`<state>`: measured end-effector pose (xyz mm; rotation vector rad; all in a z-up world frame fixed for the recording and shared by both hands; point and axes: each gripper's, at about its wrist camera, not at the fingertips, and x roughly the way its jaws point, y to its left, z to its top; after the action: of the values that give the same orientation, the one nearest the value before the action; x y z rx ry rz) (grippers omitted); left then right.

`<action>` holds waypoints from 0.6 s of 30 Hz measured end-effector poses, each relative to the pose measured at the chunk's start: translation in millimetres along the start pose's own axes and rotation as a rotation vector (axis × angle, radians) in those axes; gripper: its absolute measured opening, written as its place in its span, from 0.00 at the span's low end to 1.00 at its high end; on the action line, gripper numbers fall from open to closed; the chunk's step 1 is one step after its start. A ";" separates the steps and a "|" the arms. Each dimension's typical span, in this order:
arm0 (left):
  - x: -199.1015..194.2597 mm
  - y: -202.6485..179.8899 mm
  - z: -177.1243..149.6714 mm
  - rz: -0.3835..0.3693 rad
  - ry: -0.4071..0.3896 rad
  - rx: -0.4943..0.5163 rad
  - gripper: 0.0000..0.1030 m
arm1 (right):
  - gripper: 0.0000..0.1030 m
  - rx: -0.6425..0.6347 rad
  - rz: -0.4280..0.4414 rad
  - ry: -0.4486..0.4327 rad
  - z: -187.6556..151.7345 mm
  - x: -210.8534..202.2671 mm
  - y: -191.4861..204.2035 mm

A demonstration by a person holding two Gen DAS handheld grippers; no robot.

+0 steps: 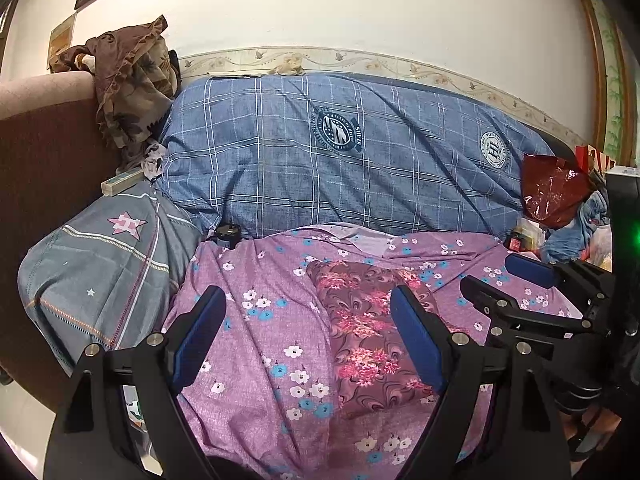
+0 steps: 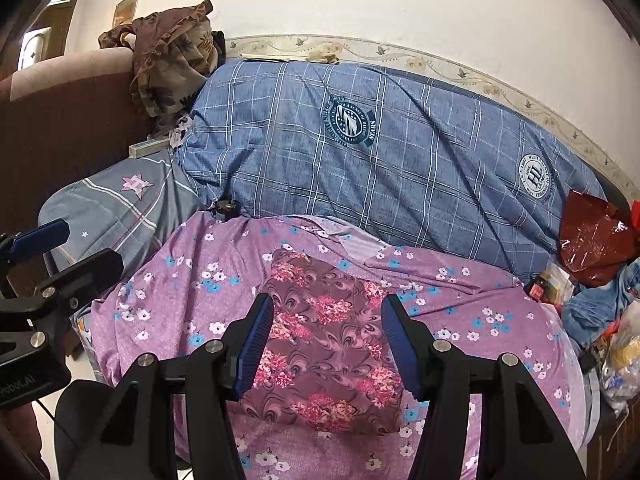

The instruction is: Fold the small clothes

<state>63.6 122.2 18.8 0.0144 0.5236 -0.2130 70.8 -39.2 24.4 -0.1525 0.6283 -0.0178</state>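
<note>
A folded maroon cloth with pink flowers (image 1: 368, 336) lies flat on the purple flowered bedsheet (image 1: 256, 320). It also shows in the right wrist view (image 2: 328, 344), on the bedsheet (image 2: 180, 304). My left gripper (image 1: 312, 336) is open and empty above the sheet, with the cloth under its right finger. My right gripper (image 2: 326, 344) is open and empty, hovering above the cloth, jaws on either side of it. The right gripper also shows in the left wrist view (image 1: 516, 280), and the left gripper in the right wrist view (image 2: 64, 248).
A big blue plaid quilt (image 1: 352, 152) lies along the wall behind the sheet. A grey star pillow (image 1: 104, 268) is at the left, with a brown sofa arm (image 1: 44, 152) and brown cloths (image 1: 132, 84) beyond. A red plastic bag (image 1: 554, 192) and clutter sit at the right.
</note>
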 end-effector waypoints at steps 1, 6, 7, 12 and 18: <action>-0.2 -0.4 0.3 0.000 0.000 0.001 0.82 | 0.56 0.000 0.000 -0.001 -0.1 0.1 -0.1; 3.9 -4.1 0.7 0.000 0.002 0.014 0.82 | 0.56 0.004 0.007 0.005 -0.9 2.6 -1.2; 9.1 -5.4 -0.5 0.007 0.008 0.024 0.82 | 0.56 0.009 0.017 0.012 -1.7 5.7 -3.4; 71.4 -0.8 -27.2 0.058 0.169 0.053 0.82 | 0.54 0.136 0.169 0.138 -29.1 57.5 -39.9; 151.3 1.8 -81.5 0.051 0.416 -0.002 0.82 | 0.32 0.301 0.263 0.308 -87.1 133.1 -74.7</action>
<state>151.5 99.5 -127.2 0.0713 0.9366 -0.1599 129.7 -133.3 -111.8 0.2288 0.9401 0.1197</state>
